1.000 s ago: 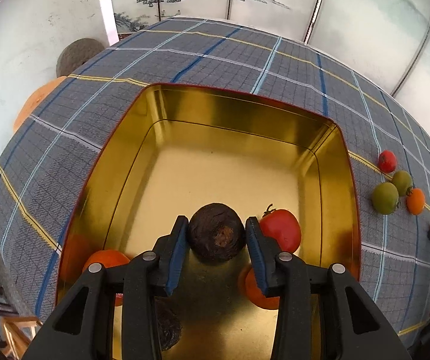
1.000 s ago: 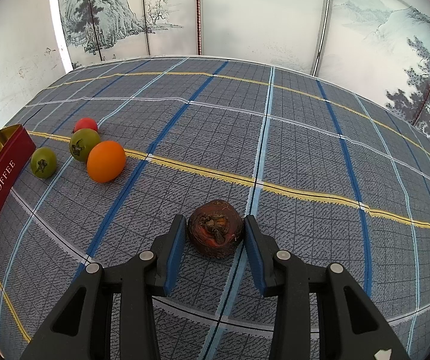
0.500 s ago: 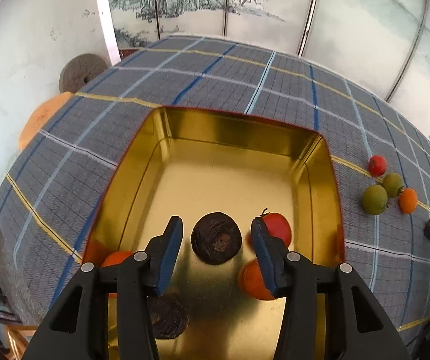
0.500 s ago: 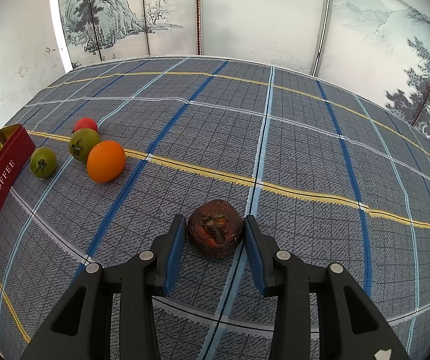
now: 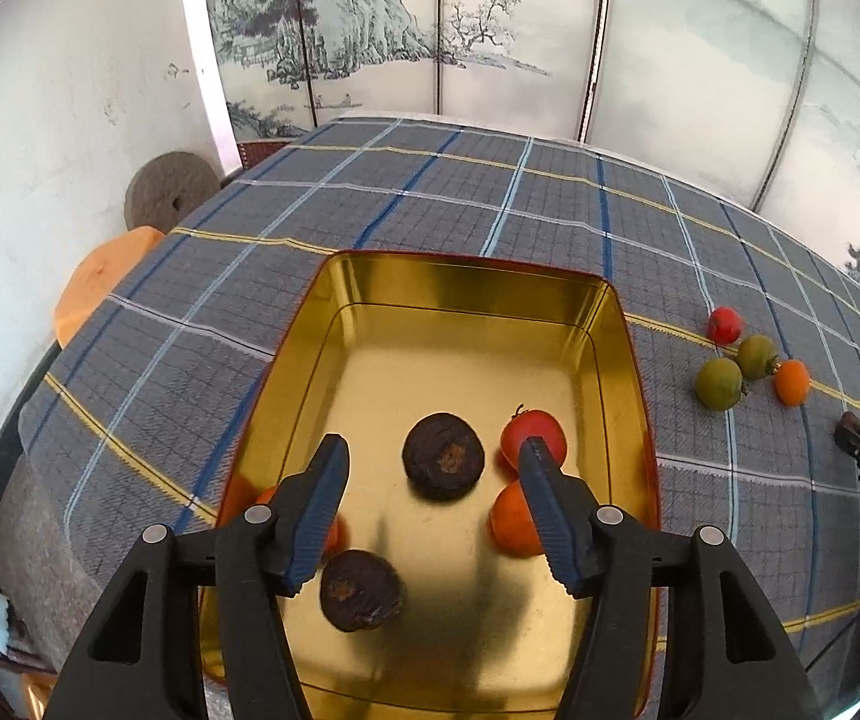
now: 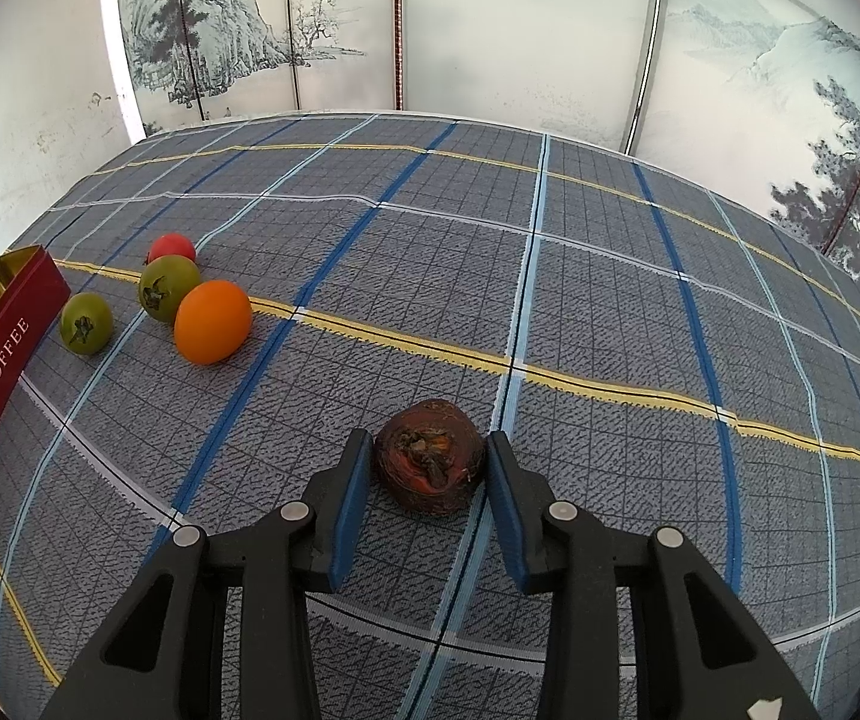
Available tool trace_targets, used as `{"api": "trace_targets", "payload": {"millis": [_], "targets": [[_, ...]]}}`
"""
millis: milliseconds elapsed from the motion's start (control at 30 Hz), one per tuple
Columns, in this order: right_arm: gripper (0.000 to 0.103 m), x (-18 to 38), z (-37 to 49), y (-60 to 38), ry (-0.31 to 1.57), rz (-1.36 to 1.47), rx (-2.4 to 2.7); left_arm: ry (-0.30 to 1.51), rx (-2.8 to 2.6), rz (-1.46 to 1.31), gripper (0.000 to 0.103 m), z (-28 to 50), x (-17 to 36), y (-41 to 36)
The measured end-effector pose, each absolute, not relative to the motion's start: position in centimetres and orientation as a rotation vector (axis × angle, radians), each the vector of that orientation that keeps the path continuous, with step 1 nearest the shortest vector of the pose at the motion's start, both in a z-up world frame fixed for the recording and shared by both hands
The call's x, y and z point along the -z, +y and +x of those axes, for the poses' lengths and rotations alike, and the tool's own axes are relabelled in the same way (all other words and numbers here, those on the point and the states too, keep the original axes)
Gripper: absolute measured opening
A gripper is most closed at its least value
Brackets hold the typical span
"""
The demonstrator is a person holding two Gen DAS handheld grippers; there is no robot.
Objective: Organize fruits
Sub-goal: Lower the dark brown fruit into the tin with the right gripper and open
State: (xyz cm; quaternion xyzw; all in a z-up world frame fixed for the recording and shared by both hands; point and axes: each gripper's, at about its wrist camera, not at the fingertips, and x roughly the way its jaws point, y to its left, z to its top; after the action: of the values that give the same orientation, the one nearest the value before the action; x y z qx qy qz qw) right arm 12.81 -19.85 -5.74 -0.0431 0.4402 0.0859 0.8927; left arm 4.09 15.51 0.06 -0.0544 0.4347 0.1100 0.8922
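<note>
The left gripper point(image 5: 433, 461) has let go of the dark brown fruit point(image 5: 443, 464) and pulled up and back from it, and its jaws are now wide apart. The right gripper point(image 6: 424, 468) has not moved.

The gold tin point(image 5: 466, 282) sits on the checked cloth point(image 5: 418, 204). Inside it lie the dark brown fruit in the middle, a second dark fruit point(image 5: 361, 590) nearer the camera, a red tomato point(image 5: 541, 431), an orange fruit point(image 5: 511, 519) just below the tomato, and another orange fruit point(image 5: 334, 531) mostly hidden behind the left finger. The dark brown fruit rests on the tin floor, between the two open fingers, touching neither.

On the cloth to the right of the tin sit a small red tomato point(image 5: 724, 324), two green tomatoes point(image 5: 718, 383) point(image 5: 757, 354) and a small orange point(image 5: 791, 381), close together.

In the right wrist view, a brown fruit point(image 6: 430, 456) sits on the cloth between the right gripper's blue pads point(image 6: 349, 498). The pads are right beside it on both sides; I cannot tell if they squeeze it. The red side of the tin point(image 6: 1, 354) reads TOFFEE.
</note>
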Motion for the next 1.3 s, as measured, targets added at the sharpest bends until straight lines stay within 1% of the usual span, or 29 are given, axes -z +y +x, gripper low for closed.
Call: {"api": "trace_targets", "payload": {"millis": [400, 667, 933, 1133, 1300], "targets": [[0.034, 5.4, 12.4, -18.9, 0.929, -0.072, -0.163, 0.907, -0.219, -0.113, 0.063, 2.2, 0.8, 15.6], [0.034, 3.5, 10.6, -16.4, 0.907, -0.066, -0.244, 0.899, -0.226, -0.143, 0.066, 1.5, 0.9, 16.3], [0.034, 1.1, 8.3, -9.7, 0.866, -0.095, -0.425, 0.893, -0.249, -0.157, 0.066, 0.0, 0.8, 16.9], [0.034, -0.5, 6.2, -2.8, 0.830, -0.135, -0.614, 0.886, -0.280, -0.185, 0.066, -1.4, 0.4, 18.1], [0.034, -1.0, 5.1, 2.1, 0.815, -0.180, -0.727, 0.876, -0.311, -0.213, 0.066, -2.6, -0.1, 19.5]]}}
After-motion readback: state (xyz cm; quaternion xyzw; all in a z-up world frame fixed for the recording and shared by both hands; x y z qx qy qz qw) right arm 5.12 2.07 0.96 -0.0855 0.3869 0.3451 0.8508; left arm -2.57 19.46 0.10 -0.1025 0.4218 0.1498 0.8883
